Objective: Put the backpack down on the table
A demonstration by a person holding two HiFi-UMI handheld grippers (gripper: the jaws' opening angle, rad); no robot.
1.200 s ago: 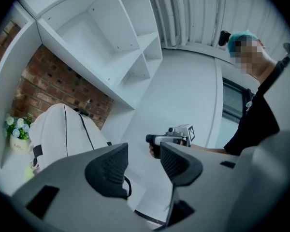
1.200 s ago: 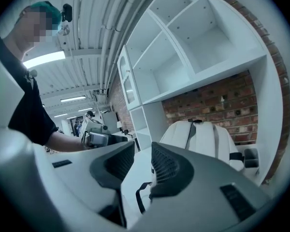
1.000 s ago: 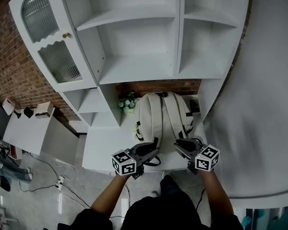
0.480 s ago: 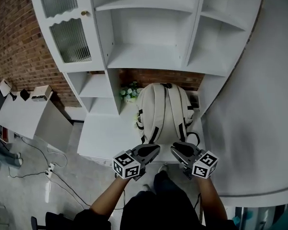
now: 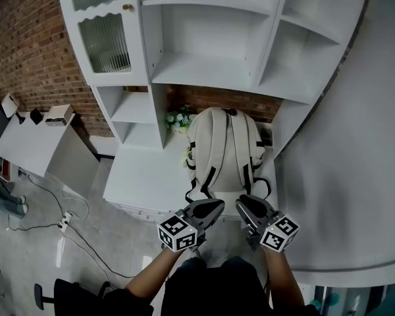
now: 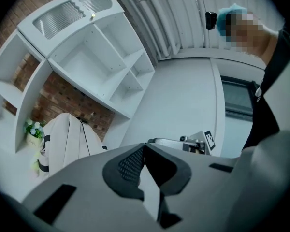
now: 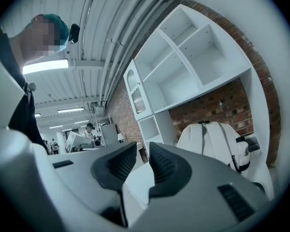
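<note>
Cream backpack [image 5: 222,151] stands upright on the white table [image 5: 141,176]. The left gripper [image 5: 212,207] has its jaws pressed together on nothing. The right gripper [image 5: 245,205] has its jaws apart and empty, clear of the bag.

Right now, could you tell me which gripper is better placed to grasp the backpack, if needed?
Right, I'd judge: the right gripper stands open and empty, facing the backpack on the table, while the left gripper is shut and would have to open first.
</note>
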